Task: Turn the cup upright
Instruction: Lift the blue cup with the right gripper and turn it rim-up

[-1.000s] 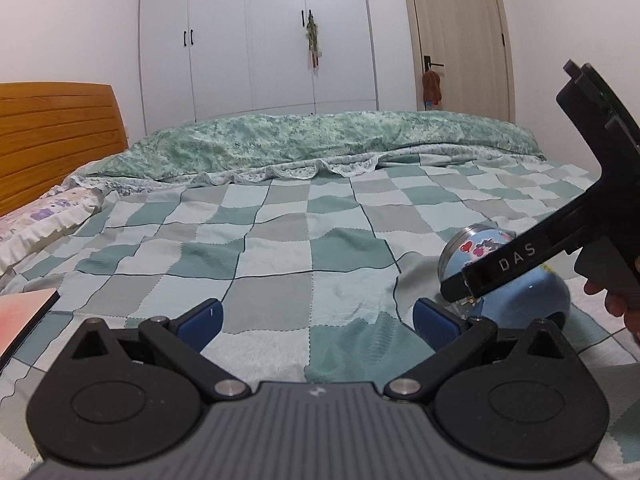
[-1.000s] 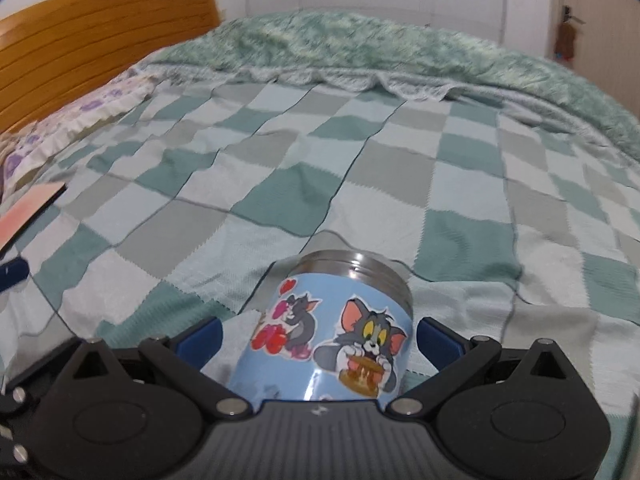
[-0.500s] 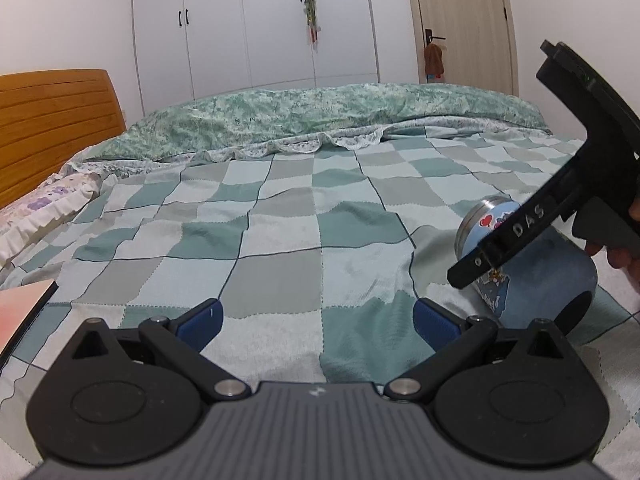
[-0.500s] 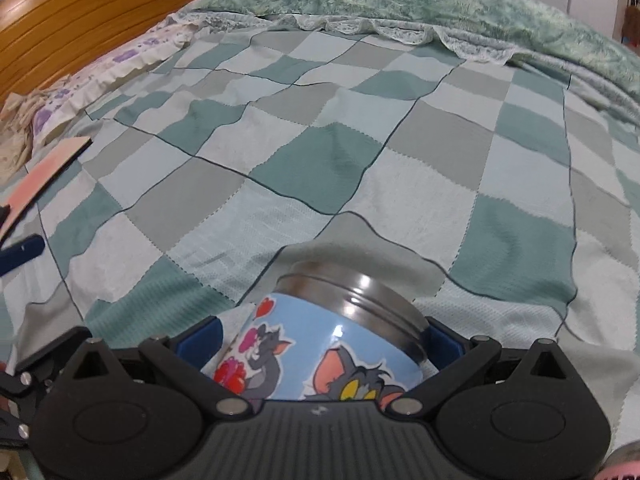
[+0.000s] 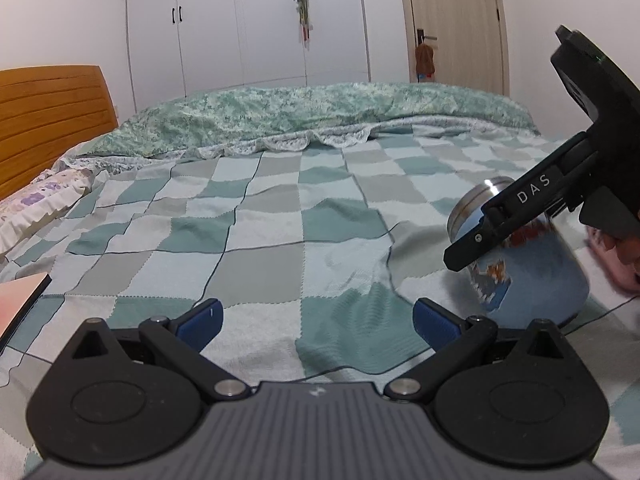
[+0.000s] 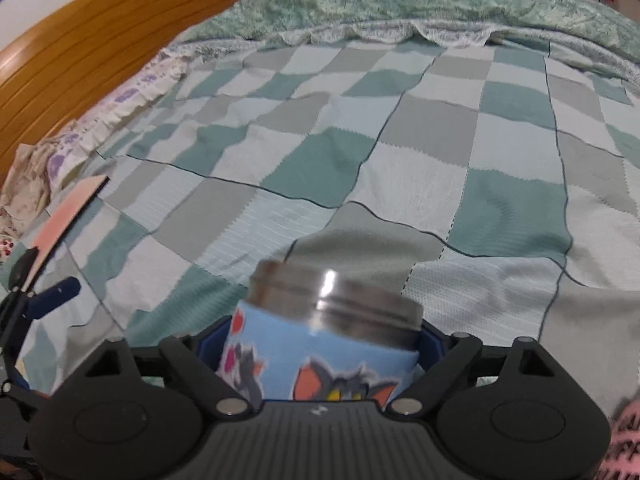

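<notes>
In the left wrist view, the left tool (image 5: 316, 318) is seen spread wide and empty, low over the checked blanket (image 5: 264, 240) near the bed's near edge. The cup (image 5: 520, 256) lies tilted on the blanket toward the bed's right side, steel rim up and to the left, base down toward the near edge. It is held by the right tool (image 5: 472, 240), whose black finger crosses the upper body just below the rim. A folded green quilt (image 5: 312, 116) is piled along the far edge, a wooden headboard (image 5: 48, 120) stands at the left, and a pink book (image 5: 20, 304) lies at the near left edge, well apart from the cup.

In the right wrist view, the right tool (image 6: 320, 344) is closed on the cup (image 6: 324, 344), its blue pads pressed on both sides of the light blue cartoon wrap just under the steel band; the mouth points away toward the far edge. The picture is blurred there, so the exact tilt cannot be told.

The cup is judged stiff, fairly light and not fragile; the polished steel would be slippery, so the wrapped body is the better place for a hold. The soft, wrinkled blanket is judged an unsteady footing for the base. Something pink (image 6: 624, 440) shows at the near right corner; nothing else stands in the way.
</notes>
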### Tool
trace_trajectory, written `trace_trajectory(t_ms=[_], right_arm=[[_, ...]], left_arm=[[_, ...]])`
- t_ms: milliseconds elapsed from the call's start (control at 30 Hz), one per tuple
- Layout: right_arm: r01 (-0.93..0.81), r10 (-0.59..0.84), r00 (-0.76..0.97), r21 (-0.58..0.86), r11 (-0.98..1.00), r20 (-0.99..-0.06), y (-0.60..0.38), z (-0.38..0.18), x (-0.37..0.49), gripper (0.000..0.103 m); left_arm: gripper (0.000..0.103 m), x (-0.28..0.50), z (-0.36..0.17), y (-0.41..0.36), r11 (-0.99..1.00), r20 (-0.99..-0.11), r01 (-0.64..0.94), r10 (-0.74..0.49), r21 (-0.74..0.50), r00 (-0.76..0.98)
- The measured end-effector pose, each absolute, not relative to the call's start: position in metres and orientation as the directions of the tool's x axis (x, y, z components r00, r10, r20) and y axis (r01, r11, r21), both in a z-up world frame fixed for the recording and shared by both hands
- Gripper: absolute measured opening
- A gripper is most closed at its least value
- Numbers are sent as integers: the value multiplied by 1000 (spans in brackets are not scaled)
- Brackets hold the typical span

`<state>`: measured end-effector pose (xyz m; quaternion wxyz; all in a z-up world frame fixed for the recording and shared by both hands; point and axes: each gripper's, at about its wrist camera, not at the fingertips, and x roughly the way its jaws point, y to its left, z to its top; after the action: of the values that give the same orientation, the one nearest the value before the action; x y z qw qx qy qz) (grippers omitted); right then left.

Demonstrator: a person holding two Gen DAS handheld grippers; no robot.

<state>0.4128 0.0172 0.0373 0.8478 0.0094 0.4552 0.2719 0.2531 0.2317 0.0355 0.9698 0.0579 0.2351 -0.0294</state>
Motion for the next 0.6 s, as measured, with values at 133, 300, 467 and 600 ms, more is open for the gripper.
trace_trajectory(t_ms=[133,300,467,600], right_arm=[[-432,489,467,292,853,-737,6,48,397,85],[-414,499,504,310,856,-705,-9,55,373,85],[-398,490,536,306,865,-688,-10,50,366,85],[-316,463,477,346,883,-747,-4,34,376,87]], left_arm=[[103,235,46,227,992,-433,95,-52,79,900],[103,212,56,223,992,-421,98,-58,75,905],[103,196,62,220,994,-405,83,-48,70,913],[103,184,63,219,996,-399,69,-40,58,916]])
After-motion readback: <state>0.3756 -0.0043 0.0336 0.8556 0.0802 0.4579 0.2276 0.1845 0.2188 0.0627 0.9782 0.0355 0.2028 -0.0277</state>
